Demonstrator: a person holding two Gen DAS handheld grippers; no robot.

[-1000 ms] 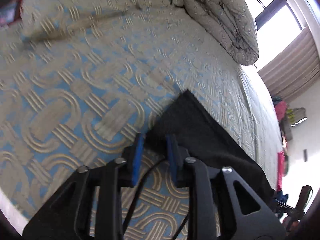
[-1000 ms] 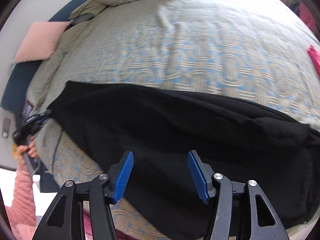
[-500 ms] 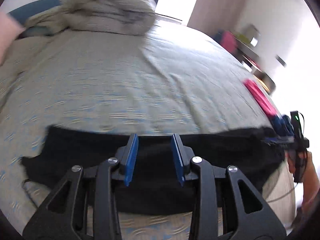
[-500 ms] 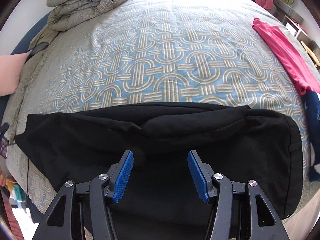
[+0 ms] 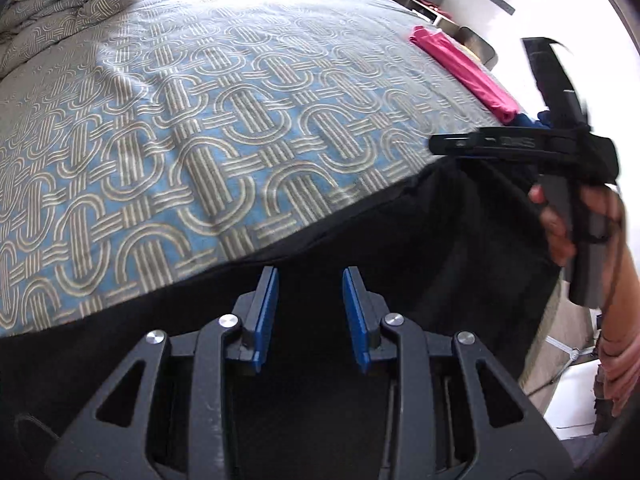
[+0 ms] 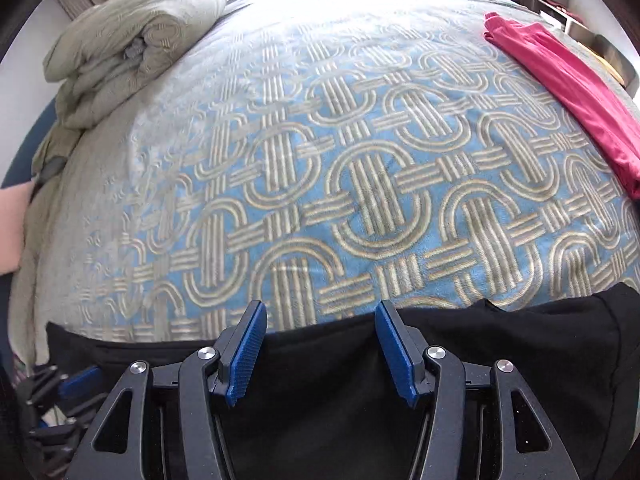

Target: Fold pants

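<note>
Black pants [image 5: 400,248] are spread flat along the bed [image 5: 240,128] edge (patterned blue); both tongs, left [image 5: 310,316] and right [image 6: 320,354], are angled downward above them, parted, gripping nothing.

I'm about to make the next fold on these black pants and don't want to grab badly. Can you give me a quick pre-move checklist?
1. Left gripper jaws apart, nothing pinched: ok.
2. Right gripper jaws apart, nothing pinched: ok.
3. Black pants lying along the near edge of the bedspread: ok.
4. Pants flat, without wrinkles: cannot tell, the fabric is too dark.
5. Pink garment well clear of the pants: ok.
6. Rolled blanket far from the fold area: ok.
</note>
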